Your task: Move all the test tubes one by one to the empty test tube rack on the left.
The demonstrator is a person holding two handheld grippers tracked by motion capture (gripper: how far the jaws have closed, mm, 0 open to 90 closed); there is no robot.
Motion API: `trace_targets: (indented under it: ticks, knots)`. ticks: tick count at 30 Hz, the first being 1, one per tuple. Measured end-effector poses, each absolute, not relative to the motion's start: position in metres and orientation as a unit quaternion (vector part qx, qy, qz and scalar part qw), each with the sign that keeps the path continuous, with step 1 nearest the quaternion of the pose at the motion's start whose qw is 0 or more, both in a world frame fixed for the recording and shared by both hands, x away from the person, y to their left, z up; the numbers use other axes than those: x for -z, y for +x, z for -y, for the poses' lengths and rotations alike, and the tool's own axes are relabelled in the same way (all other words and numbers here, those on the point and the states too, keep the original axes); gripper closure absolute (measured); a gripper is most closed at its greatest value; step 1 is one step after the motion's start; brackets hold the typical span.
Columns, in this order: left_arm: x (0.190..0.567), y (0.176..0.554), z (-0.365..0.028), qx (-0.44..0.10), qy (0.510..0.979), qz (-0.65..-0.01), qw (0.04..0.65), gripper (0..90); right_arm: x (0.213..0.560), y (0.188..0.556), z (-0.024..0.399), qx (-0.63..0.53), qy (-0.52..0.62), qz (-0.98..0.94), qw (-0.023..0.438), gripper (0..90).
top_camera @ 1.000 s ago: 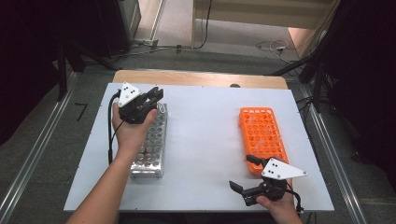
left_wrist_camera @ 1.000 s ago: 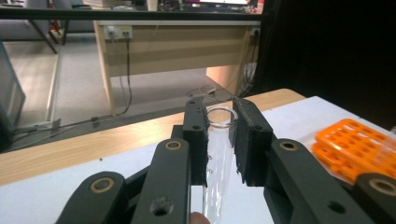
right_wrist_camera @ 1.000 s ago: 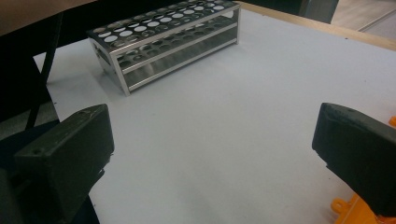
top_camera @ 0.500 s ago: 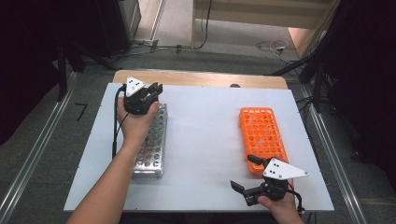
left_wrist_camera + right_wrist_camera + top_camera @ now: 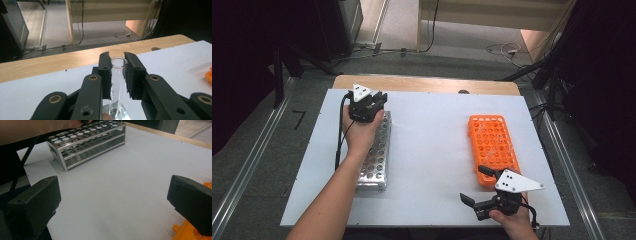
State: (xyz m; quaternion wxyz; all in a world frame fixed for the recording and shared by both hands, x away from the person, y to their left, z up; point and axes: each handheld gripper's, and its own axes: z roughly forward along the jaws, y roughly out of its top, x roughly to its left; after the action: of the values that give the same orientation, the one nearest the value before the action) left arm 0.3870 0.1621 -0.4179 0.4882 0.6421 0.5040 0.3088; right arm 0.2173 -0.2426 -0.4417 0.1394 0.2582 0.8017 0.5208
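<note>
Clamped in the left hand-held gripper (image 5: pixel 117 75), a clear glass tube (image 5: pixel 117 82), upright over the metal rack's (image 5: pixel 377 155) far end. Right hand-held gripper (image 5: pixel 479 200) open wide above the white-topped bench (image 5: pixel 432 150), beside the orange rack (image 5: pixel 492 145); grey floor (image 5: pixel 452 40) and cables beyond.

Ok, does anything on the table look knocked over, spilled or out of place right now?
Nothing stands out. The metal rack and the orange rack both sit flat on the white table, with no spill visible. The left gripper holds a clear glass tube upright over the metal rack's far end.
</note>
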Motion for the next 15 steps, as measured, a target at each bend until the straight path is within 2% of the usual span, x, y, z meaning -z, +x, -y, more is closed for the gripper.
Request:
trace_targets:
  ticks: [15]
  knots:
    - [0.4268,0.3878,-0.1613,-0.301,0.648,-0.512,0.477,76.2,0.441,0.217,0.2442,-0.52,0.26,-0.801,0.142,0.0]
